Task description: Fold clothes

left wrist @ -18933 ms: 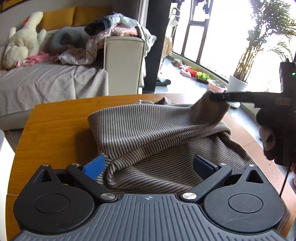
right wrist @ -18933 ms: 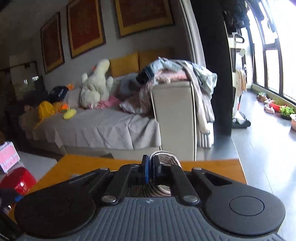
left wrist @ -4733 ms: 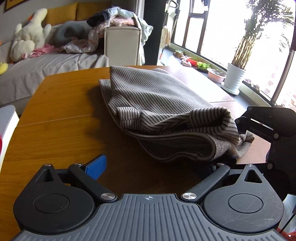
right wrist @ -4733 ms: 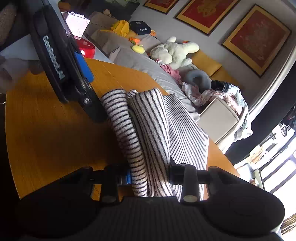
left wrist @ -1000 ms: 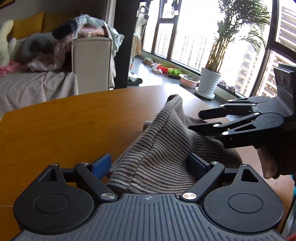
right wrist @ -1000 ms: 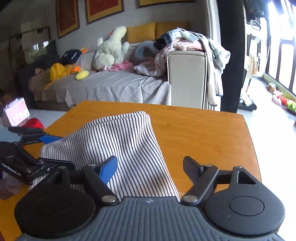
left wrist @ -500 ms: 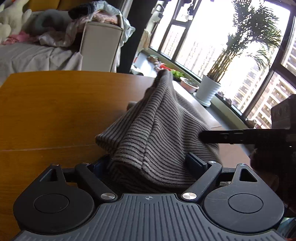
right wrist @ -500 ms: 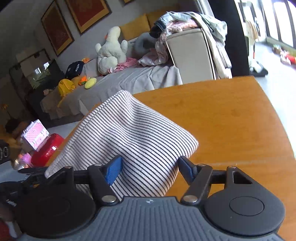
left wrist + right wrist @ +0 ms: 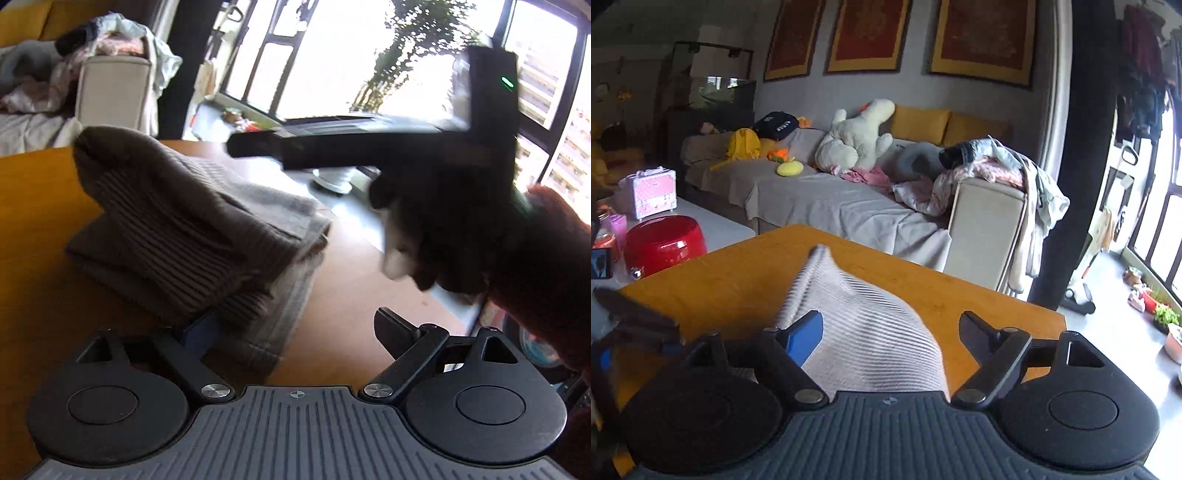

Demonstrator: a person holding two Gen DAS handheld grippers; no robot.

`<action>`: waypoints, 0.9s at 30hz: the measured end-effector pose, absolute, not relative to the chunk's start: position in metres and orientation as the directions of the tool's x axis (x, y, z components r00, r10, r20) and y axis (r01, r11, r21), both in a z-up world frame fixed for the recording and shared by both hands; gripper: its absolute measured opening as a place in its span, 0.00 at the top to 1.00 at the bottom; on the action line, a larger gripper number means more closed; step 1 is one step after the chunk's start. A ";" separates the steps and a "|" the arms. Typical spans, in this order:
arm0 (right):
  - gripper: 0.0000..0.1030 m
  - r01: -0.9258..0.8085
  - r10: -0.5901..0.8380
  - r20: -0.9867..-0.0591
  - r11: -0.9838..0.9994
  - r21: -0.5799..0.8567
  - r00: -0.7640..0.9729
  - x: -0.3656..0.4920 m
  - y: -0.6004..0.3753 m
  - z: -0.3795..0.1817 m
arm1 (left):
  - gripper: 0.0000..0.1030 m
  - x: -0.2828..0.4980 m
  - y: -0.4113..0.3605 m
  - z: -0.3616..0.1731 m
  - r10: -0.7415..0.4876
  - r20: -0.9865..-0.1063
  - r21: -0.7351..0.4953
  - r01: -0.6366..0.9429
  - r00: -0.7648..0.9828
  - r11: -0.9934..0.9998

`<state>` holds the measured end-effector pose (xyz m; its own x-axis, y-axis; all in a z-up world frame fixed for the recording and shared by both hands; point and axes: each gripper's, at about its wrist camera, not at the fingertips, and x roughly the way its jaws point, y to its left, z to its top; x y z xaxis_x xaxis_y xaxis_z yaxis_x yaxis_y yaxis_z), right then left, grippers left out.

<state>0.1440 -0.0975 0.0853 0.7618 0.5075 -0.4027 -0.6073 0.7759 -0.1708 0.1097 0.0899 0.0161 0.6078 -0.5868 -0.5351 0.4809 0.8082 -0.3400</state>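
A brown-and-cream striped garment (image 9: 177,229) lies in a folded heap on the orange wooden table (image 9: 33,229). My left gripper (image 9: 295,326) is at its near edge, jaws wide and opening. The cloth rests against the blue left pad (image 9: 197,330), while the right finger (image 9: 391,325) stands apart over bare wood. My right gripper (image 9: 892,328) straddles the garment's (image 9: 864,332) other end, jaws opening, with a gap beside its right finger (image 9: 979,328). From the left wrist view the right gripper (image 9: 240,146) hovers blurred above the heap, held by a dark-sleeved hand (image 9: 546,258).
Behind the table (image 9: 738,266) runs a grey-covered sofa (image 9: 831,206) with a cream plush toy (image 9: 857,136) and a clothes pile (image 9: 993,162) on its arm. A red pot (image 9: 665,240) and pink case (image 9: 650,192) sit on a low white surface at the left. Windows (image 9: 332,55) line the right.
The garment's lifted end has dropped onto the table into a heap. Both grippers' jaws have widened off the cloth. The right gripper has rolled level and drawn back; the left has shifted sideways.
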 end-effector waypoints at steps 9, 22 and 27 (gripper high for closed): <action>0.18 -0.678 0.523 -0.432 0.583 -0.447 0.735 0.103 -0.018 0.032 | 0.12 0.106 0.161 0.027 -0.406 -0.527 -0.366 0.232 0.747 0.901; 0.75 -0.605 0.489 -0.358 0.664 -0.438 0.796 0.111 -0.071 0.089 | 0.14 0.100 0.169 0.024 -0.309 -0.580 -0.297 0.157 0.754 0.942; 0.75 -0.674 0.493 -0.460 0.562 -0.480 0.739 0.093 -0.047 0.044 | 0.16 0.108 0.160 0.022 -0.336 -0.577 -0.315 0.177 0.745 0.933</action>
<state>0.0933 -0.0467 0.0445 0.7385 0.4932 -0.4597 -0.6739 0.5616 -0.4801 0.1084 0.1596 0.0220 0.7446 -0.3356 -0.5770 0.1766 0.9327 -0.3146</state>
